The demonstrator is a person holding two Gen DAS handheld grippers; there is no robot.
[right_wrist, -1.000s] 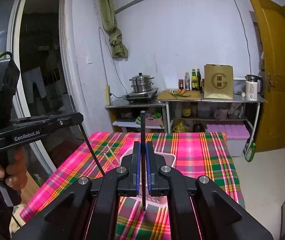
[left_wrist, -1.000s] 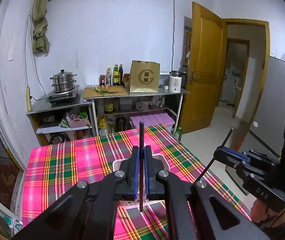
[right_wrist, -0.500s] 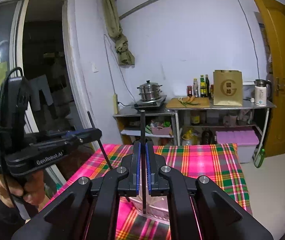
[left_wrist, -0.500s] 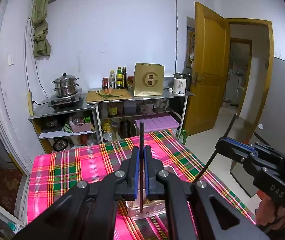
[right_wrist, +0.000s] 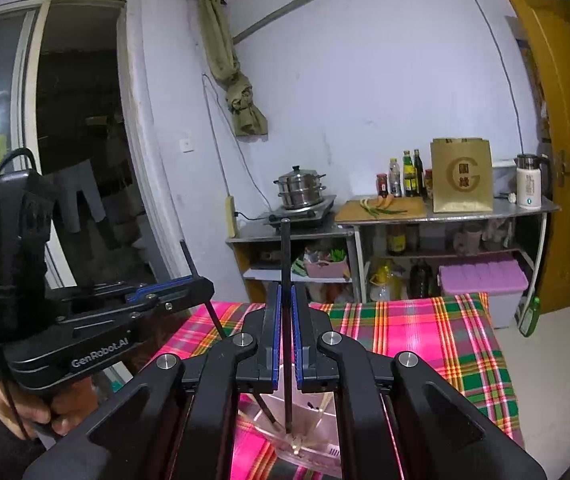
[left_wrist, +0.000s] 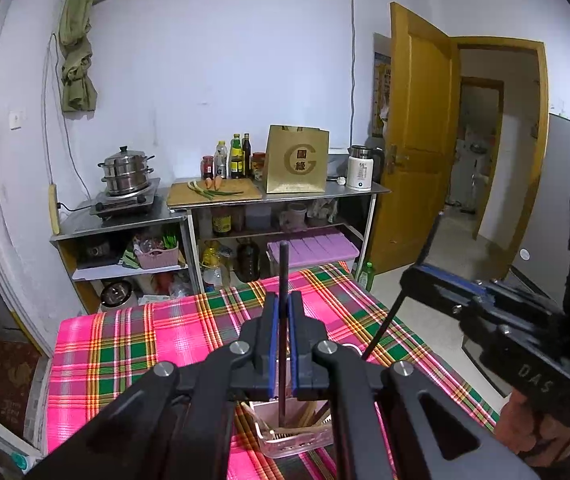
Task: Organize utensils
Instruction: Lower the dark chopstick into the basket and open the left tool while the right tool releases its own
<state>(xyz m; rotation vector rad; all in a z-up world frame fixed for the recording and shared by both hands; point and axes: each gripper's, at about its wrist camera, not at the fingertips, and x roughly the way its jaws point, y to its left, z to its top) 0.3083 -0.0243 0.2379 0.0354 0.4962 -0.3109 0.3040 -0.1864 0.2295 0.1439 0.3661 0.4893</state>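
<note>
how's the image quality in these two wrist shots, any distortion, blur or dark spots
Left wrist view: strong fisheye bend, the door frame and left wall curve, corners go black; the left hand-held gripper and its dark chopstick are sharp. Right wrist view: same bending, the doorway at left is very dark, the plaid tablecloth looks oversaturated pink; the right hand-held gripper is in focus.

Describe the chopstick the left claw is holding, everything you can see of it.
The chopstick is a thin, straight, dark rod, black or dark brown, material unclear. The left claw is shut on it, blue pads pressing either side of its middle. It stands nearly upright in the left view, blunt top end above the pads, lower end reaching down into the pink basket on the plaid tablecloth, among paler chopsticks. Whether its tip touches the basket floor cannot be told. In the right view it slants.
</note>
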